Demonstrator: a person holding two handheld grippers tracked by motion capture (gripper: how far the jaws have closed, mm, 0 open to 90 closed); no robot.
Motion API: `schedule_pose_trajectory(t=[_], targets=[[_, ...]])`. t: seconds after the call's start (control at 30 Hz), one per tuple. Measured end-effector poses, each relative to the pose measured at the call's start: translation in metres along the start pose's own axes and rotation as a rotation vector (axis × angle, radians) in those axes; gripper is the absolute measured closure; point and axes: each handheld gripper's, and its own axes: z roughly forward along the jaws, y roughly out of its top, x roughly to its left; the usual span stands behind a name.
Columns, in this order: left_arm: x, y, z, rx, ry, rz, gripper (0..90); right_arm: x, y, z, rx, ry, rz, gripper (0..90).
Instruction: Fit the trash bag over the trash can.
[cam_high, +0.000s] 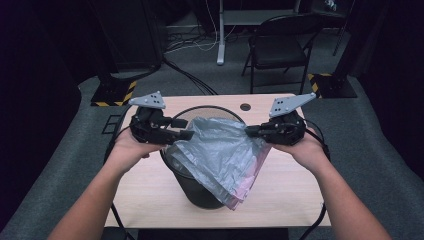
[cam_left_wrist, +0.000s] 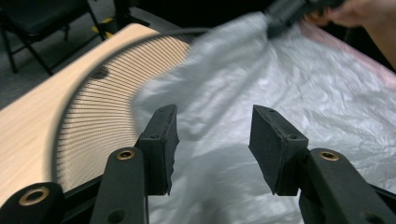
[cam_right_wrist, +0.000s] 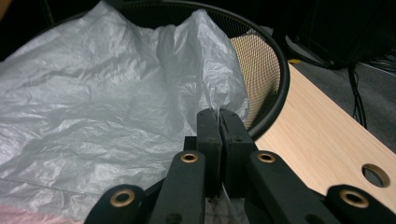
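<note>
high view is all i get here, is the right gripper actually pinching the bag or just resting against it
Observer: The right gripper has its jaws shut, with an edge of the grey bag pinched between them.
Operator: and the left one, got any plastic
Observer: No. The left gripper has its jaws apart, with the bag lying beyond the gap and nothing between the pads.
Operator: is that pinched edge inside the bin rim or outside
Observer: In the right gripper view it sits just inside the black rim of the mesh bin, close to it.
</note>
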Motion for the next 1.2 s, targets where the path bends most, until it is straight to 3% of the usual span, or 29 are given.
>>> schedule_pose_trajectory(t=[0.2,0.3,0.47,0.67,0.8,0.9,1.03,1.13,1.2], targets=[[0.003,-0.010,0.028,0.089,-0.044,-0.006,53.4,0.000,0.009,-0.001,-0.053,0.035,0.026,87.4],[0.003,-0.010,0.032,0.108,-0.052,-0.005,54.1,-0.001,0.018,0.001,-0.091,0.064,0.037,87.4],[0.006,-0.006,0.029,0.075,-0.046,-0.028,48.7,0.001,0.034,0.019,-0.088,0.096,0.024,87.5],[0.003,0.004,0.020,-0.014,-0.040,-0.041,35.5,0.009,0.048,0.040,-0.064,0.119,-0.013,87.6],[0.002,0.010,0.018,-0.029,0.007,-0.021,31.6,0.014,0.055,0.050,-0.051,0.138,-0.035,87.6],[0.006,0.010,0.019,-0.031,0.012,-0.025,31.5,0.017,0.058,0.053,-0.049,0.151,-0.044,87.6],[0.008,0.009,0.025,-0.033,-0.037,-0.033,30.8,0.018,0.062,0.056,-0.050,0.167,-0.038,87.6],[0.006,0.010,0.030,-0.015,-0.050,-0.014,29.4,0.019,0.065,0.060,-0.049,0.182,-0.040,87.7],[0.005,0.011,0.031,-0.006,-0.066,0.002,33.0,0.020,0.067,0.062,-0.053,0.190,-0.040,87.7]])
